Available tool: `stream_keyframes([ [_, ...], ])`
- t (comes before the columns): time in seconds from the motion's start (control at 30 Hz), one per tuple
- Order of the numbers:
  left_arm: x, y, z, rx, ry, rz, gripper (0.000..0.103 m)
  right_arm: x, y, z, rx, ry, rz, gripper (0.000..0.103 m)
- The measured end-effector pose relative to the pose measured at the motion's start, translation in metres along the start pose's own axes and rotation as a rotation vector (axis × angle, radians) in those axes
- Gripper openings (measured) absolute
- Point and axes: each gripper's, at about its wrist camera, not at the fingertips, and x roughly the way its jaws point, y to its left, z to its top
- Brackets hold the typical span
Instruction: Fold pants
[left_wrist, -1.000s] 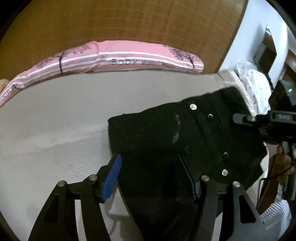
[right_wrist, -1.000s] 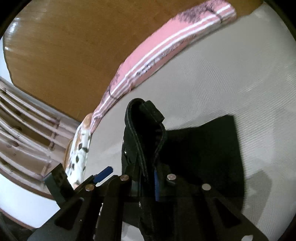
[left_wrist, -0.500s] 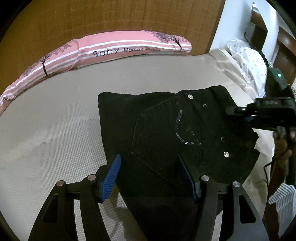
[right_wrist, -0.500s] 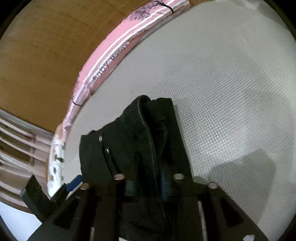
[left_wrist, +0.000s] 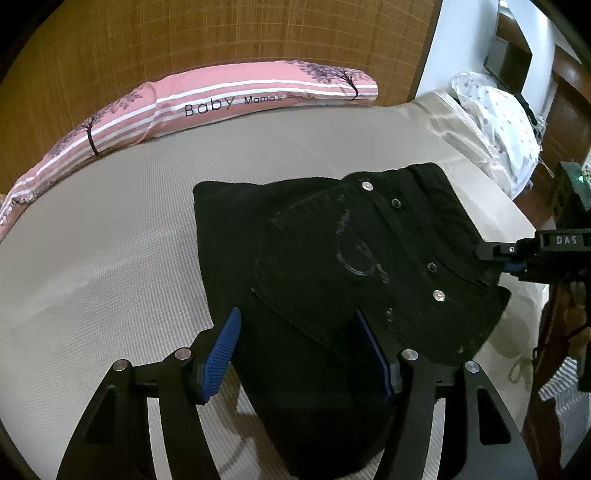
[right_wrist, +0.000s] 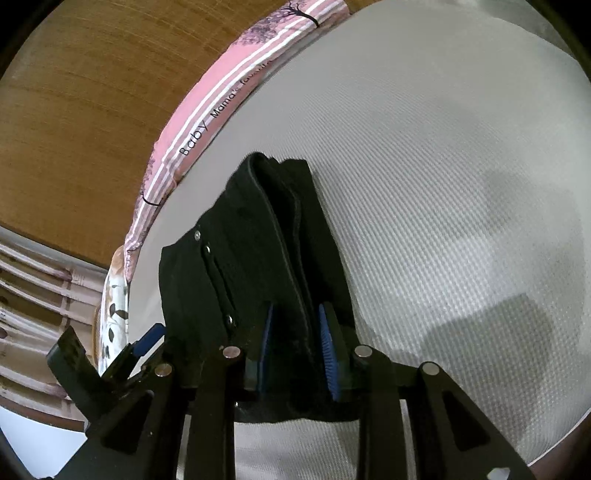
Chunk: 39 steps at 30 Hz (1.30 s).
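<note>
On the bed (left_wrist: 110, 258), our right hand-held gripper (right_wrist: 295, 347) clamps the black pants (left_wrist: 332, 277) at their three-o'clock edge; our left hand-held gripper (left_wrist: 295, 350) gapes apart.

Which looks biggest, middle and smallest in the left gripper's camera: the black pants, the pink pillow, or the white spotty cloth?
1. black pants, but they lie nearest the camera, which makes them look bigger.
2. pink pillow, long and farther back; it could really be as large as the pants.
3. white spotty cloth, clearly smallest, off at the side.
</note>
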Motion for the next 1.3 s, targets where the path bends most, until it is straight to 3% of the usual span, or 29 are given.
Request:
stream_keyframes([
  [0.17, -0.007, -0.004, -0.006, 0.007, 0.005, -0.020, 0.063, -0.007, 0.007, -0.006, -0.024, -0.018, -0.018, 0.017],
  [0.47, -0.014, -0.012, -0.024, 0.093, 0.047, -0.077, 0.063, -0.031, 0.041, -0.019, -0.145, -0.082, -0.149, 0.011],
  [0.73, -0.006, -0.014, -0.037, 0.113, 0.074, -0.076, 0.062, -0.018, 0.021, -0.030, -0.113, -0.044, -0.198, 0.010],
  [1.07, -0.003, -0.014, -0.039, 0.106, 0.074, -0.071, 0.063, -0.011, 0.005, -0.029, -0.037, -0.017, -0.151, 0.013],
  [1.3, -0.008, -0.018, -0.036, 0.122, 0.059, -0.042, 0.063, -0.014, 0.004, -0.029, -0.013, -0.024, -0.144, 0.026],
])
